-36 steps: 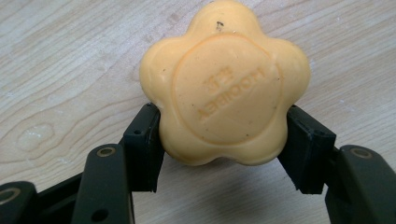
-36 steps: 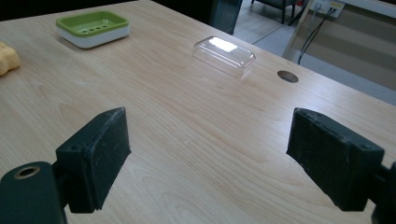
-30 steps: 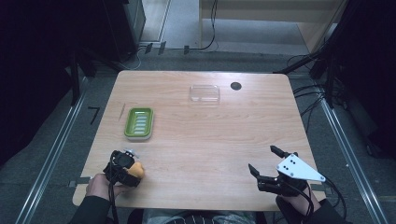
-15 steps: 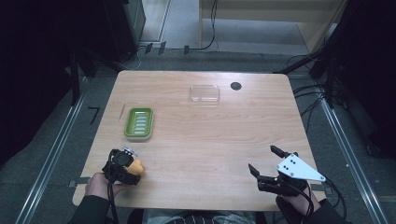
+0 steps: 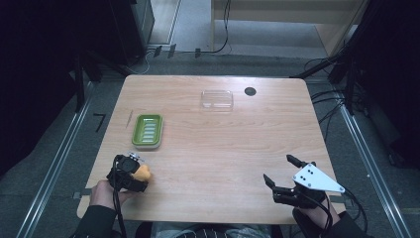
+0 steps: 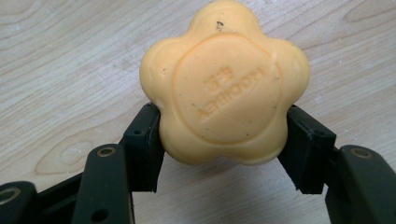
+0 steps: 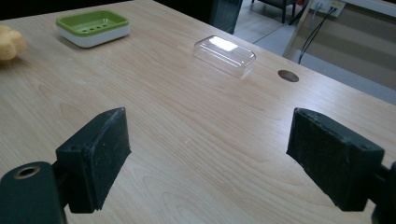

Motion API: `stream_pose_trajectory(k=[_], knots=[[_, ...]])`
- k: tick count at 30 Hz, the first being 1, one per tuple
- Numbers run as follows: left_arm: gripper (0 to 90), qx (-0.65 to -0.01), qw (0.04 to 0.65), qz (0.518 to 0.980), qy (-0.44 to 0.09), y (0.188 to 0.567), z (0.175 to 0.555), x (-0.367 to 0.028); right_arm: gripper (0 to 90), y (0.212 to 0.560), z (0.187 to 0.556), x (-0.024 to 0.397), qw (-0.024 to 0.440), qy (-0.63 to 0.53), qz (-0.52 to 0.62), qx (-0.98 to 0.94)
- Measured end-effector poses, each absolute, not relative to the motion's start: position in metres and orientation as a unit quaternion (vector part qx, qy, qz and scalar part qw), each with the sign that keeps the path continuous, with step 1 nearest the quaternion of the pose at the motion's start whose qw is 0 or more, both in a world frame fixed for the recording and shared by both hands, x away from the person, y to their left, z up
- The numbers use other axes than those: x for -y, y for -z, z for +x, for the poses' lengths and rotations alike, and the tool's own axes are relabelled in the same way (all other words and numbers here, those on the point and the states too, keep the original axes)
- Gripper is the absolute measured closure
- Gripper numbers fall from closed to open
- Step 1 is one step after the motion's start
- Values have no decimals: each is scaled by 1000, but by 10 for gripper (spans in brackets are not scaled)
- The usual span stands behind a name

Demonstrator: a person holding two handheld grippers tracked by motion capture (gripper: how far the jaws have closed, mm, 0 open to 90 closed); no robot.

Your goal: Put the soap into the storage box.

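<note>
A yellow flower-shaped soap (image 6: 223,86) sits between the jaws of my left gripper (image 6: 224,140), which is shut on it just above the wooden table (image 5: 213,144). From above, the soap (image 5: 143,173) and left gripper (image 5: 130,172) are near the table's front left. A green soap dish (image 5: 147,130) lies beyond them, empty. The dish (image 7: 92,25) and the soap (image 7: 10,43) also appear far left in the right gripper view. My right gripper (image 5: 282,173) rests at the front right, open, nothing between its pads (image 7: 95,154).
A clear plastic lid (image 5: 217,99) lies at the back centre, also seen as a clear lid (image 7: 225,53) ahead of the right gripper. A round cable hole (image 5: 250,91) sits beside it. A thin stick (image 5: 130,119) lies left of the dish.
My left gripper has shifted slightly with the soap in it. The right gripper has not moved.
</note>
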State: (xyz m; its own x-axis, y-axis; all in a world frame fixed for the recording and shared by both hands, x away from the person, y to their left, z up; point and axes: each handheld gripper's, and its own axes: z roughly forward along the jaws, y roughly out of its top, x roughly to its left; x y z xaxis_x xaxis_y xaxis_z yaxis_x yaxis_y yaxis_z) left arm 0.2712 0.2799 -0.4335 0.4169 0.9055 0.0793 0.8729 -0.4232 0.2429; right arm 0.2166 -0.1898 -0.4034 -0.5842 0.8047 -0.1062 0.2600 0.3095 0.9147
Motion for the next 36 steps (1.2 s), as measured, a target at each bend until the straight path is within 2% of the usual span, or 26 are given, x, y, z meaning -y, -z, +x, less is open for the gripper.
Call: stream_pose_trajectory(k=[36], knots=[[393, -533, 92, 833, -113, 427, 291, -281, 134, 403, 216, 190, 288, -470, 355, -755]])
